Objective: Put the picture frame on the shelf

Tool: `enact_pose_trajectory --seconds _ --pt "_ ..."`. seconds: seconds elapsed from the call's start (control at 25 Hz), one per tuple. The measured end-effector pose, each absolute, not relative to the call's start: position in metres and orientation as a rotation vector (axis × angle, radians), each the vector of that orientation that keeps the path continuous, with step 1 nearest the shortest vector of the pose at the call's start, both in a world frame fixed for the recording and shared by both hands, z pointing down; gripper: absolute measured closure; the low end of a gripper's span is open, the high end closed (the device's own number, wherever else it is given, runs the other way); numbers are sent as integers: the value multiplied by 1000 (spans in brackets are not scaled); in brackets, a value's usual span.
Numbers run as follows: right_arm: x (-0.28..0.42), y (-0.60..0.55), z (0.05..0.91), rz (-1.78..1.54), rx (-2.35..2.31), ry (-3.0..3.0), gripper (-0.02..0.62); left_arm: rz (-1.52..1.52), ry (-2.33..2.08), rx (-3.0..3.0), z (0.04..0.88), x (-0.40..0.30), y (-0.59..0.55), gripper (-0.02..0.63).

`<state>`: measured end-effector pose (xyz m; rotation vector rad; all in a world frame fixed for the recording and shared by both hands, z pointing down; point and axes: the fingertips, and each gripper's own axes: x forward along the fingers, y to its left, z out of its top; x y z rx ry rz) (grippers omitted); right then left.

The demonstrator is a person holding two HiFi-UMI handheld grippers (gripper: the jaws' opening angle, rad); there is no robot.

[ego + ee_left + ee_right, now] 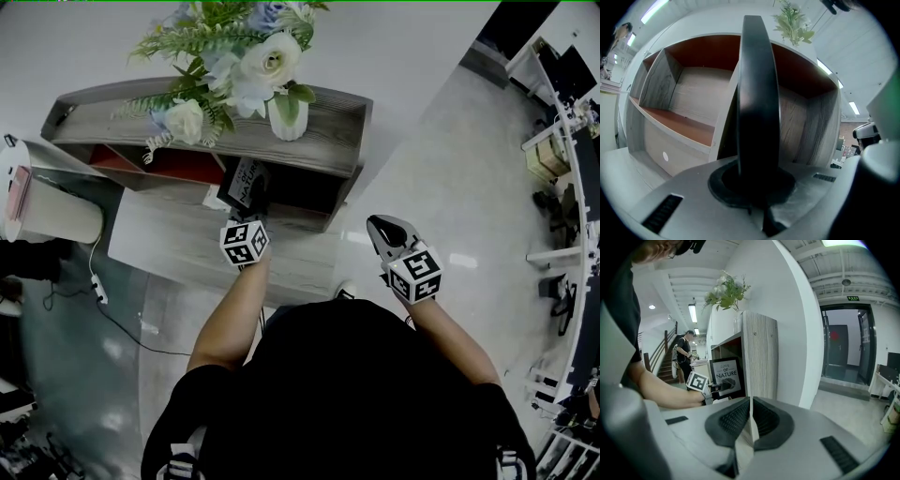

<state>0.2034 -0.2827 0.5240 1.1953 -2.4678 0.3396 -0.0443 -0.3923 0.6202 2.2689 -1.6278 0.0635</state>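
While my left tongs (251, 208) clamp the picture frame (246, 181) at the shelf (328, 122) opening, my right tongs (382, 234) hang closed and empty.

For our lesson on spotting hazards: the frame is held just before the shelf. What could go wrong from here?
The left claw pinches the picture frame by one thin edge, so it could pivot or slip. Seen from that claw, the frame lines up with the upright divider of the shelf and may strike it. A knock there might tip the vase of flowers on top.
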Motion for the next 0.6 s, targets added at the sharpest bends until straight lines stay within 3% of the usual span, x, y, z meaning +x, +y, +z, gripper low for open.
enact_pose_trajectory --seconds 0.6 --pt "202 -288 531 356 1177 -2465 563 40 -1663 2245 620 -39 -415 578"
